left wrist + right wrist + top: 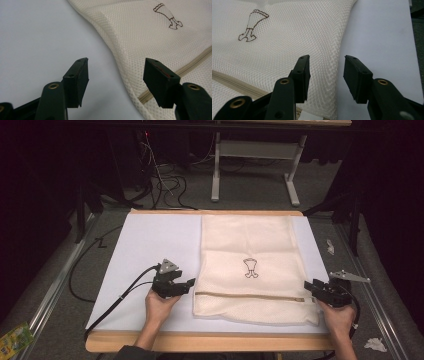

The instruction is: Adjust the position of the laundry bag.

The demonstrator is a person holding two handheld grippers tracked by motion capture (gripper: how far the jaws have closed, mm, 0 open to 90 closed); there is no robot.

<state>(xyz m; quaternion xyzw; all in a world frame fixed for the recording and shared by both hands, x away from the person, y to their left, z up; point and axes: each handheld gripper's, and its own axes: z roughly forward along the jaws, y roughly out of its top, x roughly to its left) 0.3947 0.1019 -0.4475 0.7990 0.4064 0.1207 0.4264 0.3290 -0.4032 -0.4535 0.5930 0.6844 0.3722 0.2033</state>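
A cream mesh bag lies flat on the white sheet, with a small drawn emblem at its middle and a zipper running across near its front edge. My left gripper is at the bag's left edge near the zipper's end, its jaws open. In the left gripper view the mesh bag has its edge passing between the spread jaws of the left gripper, untouched. My right gripper is open at the bag's right edge. In the right gripper view that edge of the bag lies between the jaws of the right gripper.
The sheet covers a wooden table. Cables and a grey stand sit on the floor beyond it. A green packet lies on the floor at the front left, crumpled paper at the front right.
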